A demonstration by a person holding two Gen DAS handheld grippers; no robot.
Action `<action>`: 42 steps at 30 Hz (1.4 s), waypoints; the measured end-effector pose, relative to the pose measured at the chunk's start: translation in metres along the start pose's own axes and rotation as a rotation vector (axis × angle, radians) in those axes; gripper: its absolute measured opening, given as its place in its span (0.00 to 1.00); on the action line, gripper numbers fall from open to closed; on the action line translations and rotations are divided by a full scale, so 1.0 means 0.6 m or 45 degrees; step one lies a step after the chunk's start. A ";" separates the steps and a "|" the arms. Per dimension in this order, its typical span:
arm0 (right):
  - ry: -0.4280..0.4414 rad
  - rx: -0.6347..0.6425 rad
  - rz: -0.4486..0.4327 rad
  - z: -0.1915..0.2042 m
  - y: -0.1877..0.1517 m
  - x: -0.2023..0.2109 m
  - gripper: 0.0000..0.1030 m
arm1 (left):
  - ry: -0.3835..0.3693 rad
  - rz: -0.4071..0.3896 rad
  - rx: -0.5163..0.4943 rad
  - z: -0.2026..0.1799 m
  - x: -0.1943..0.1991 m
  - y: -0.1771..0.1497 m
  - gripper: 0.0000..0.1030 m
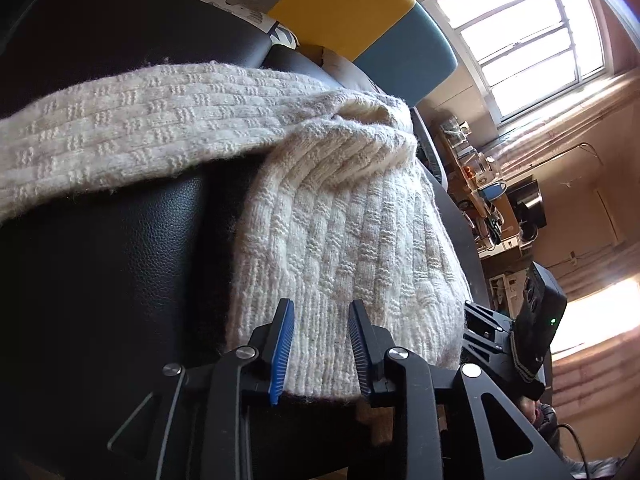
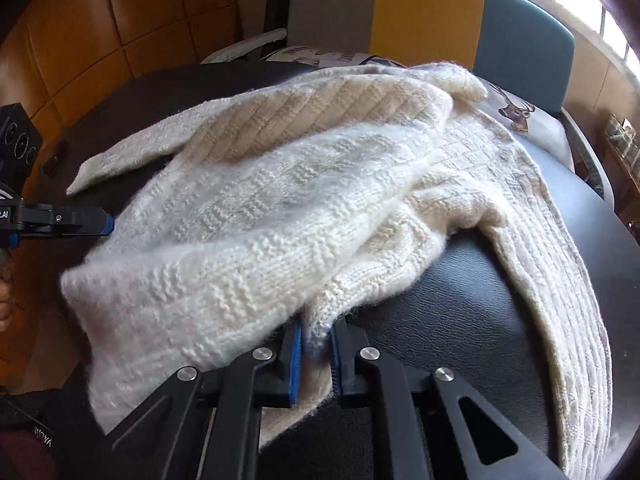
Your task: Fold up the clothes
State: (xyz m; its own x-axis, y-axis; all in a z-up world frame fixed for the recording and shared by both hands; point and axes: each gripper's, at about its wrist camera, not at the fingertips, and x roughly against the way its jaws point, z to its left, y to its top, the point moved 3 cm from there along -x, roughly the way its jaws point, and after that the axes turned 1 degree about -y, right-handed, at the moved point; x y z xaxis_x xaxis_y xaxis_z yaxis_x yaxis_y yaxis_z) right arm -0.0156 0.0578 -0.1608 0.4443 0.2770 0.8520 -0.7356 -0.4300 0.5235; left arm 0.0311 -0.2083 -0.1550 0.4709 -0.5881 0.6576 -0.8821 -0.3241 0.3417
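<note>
Right gripper [image 2: 316, 354] pinches sweater [image 2: 280, 184] edge, left gripper [image 1: 320, 340] spread wide at its hem; sweater lies rumpled, fold unfinished

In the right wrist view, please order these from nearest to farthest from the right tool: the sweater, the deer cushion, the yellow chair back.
1. Sweater: between the right tool fingers.
2. Deer cushion: upper right, beyond the sweater.
3. Yellow chair back: top, behind the cushion.
</note>
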 end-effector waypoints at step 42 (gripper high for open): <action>-0.172 -0.212 0.062 -0.161 -0.104 0.028 0.15 | 0.282 -0.085 -0.048 -0.010 0.050 -0.020 0.10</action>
State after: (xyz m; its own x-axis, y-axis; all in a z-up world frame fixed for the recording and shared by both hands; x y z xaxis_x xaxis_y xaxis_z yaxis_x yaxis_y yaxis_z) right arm -0.0117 0.1722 -0.1803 0.4628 0.1368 0.8758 -0.8270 -0.2891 0.4822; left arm 0.0554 -0.2175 -0.1353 0.5179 -0.3878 0.7625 -0.8507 -0.3269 0.4116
